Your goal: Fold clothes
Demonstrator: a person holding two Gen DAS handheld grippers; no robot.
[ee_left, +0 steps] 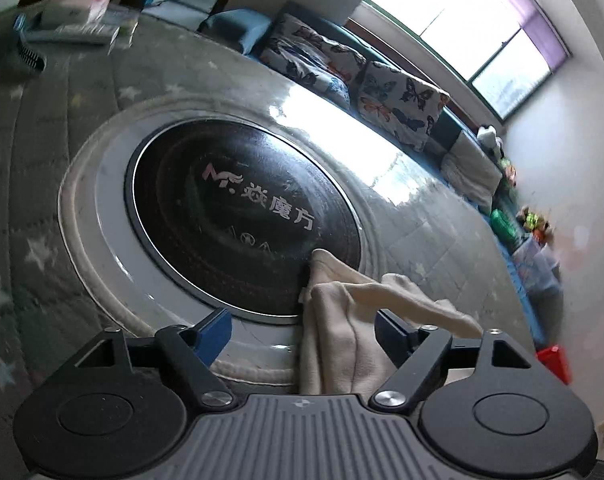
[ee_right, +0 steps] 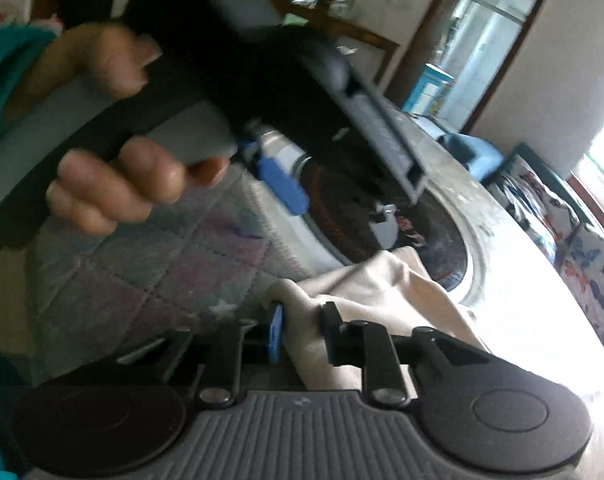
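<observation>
On the quilted counter, left wrist view: cream garment soft, limp, light; left hand-held gripper spread apart around it; right wrist view: right hand-held gripper clamped on garment edge, best hold.

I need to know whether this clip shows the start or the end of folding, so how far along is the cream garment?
Early on. Nothing looks folded: the cream garment lies bunched and creased over the edge of the round black cooktop. In hand: the right gripper has its fingers closed on a bunch of the cloth, while the left gripper is open with cloth between its fingers. Left: spreading it flat and making every fold.
</observation>
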